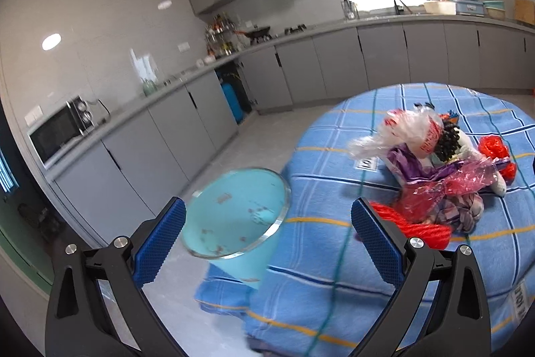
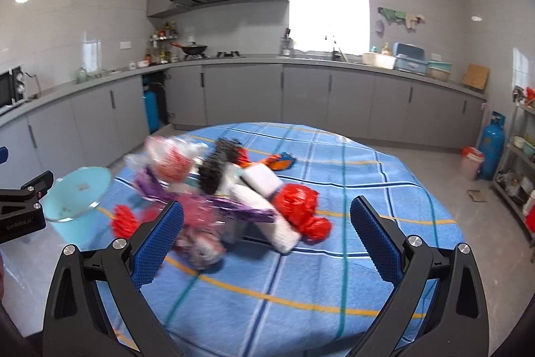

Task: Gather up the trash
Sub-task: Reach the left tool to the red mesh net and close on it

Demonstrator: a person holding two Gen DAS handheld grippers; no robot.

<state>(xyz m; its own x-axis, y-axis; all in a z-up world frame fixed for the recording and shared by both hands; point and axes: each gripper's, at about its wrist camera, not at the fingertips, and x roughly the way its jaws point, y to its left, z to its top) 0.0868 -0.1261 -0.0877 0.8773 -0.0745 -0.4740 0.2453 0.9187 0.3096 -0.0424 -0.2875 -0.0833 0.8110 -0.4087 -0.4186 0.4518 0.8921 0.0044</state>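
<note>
The right gripper (image 2: 267, 243) hung wide open and empty over the near edge of the blue checked tablecloth (image 2: 334, 256), its left finger just before the heap of trash (image 2: 227, 196): crumpled red, purple and clear wrappers with white pieces among them. The next grab would likely go best low and slow onto one loose wrapper, since thin plastic slips and drags its neighbours. The left gripper (image 1: 267, 233), equally spread and holding nothing, pointed past the table's left side toward the pale blue bin (image 1: 237, 213) standing beside it. Grey kitchen cabinets (image 2: 301, 96) lay well beyond.
</note>
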